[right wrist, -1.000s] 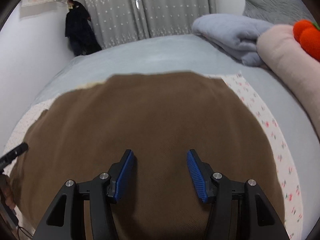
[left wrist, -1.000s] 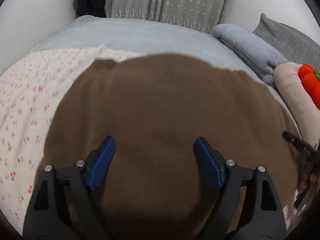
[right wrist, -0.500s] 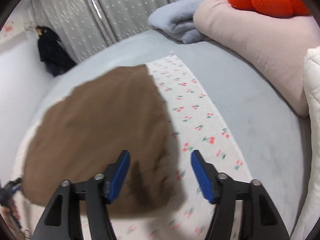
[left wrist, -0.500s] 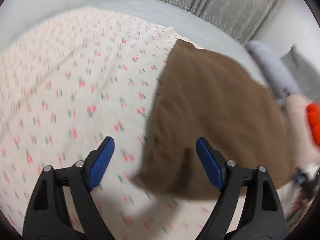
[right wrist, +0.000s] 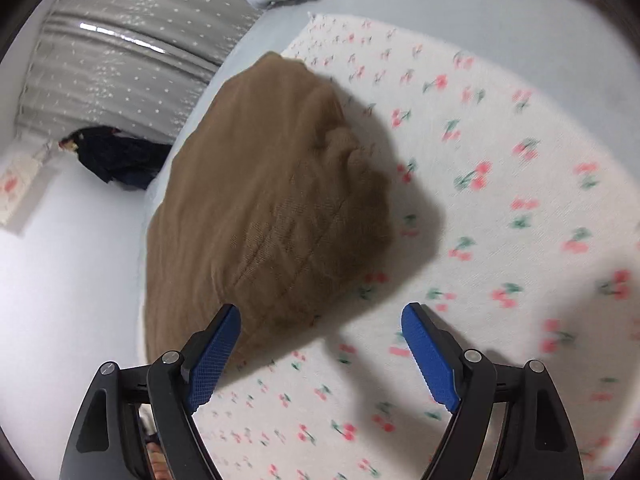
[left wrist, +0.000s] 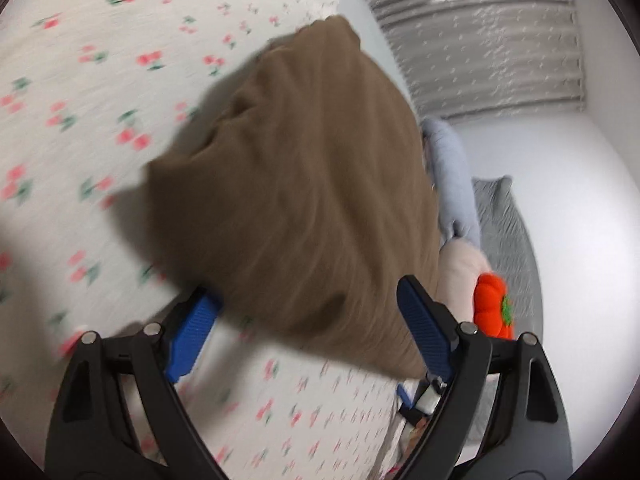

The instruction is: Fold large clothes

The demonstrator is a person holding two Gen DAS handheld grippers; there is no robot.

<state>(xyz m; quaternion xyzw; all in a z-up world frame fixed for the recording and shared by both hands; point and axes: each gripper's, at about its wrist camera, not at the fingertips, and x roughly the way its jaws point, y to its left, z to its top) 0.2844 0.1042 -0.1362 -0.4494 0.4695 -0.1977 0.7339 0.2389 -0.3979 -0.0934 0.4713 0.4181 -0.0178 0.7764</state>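
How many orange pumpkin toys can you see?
1. The orange pumpkin toy sits on the pink pillow, just past the left hand-held gripper in its camera. The right camera shows none; others could be hidden behind the brown garment.

Brown garment lay bunched on cherry-print sheet, blocking the middle. Open sheet ran free to either side. Blue blanket, pink pillow and orange plush crowded 1 bed edge.
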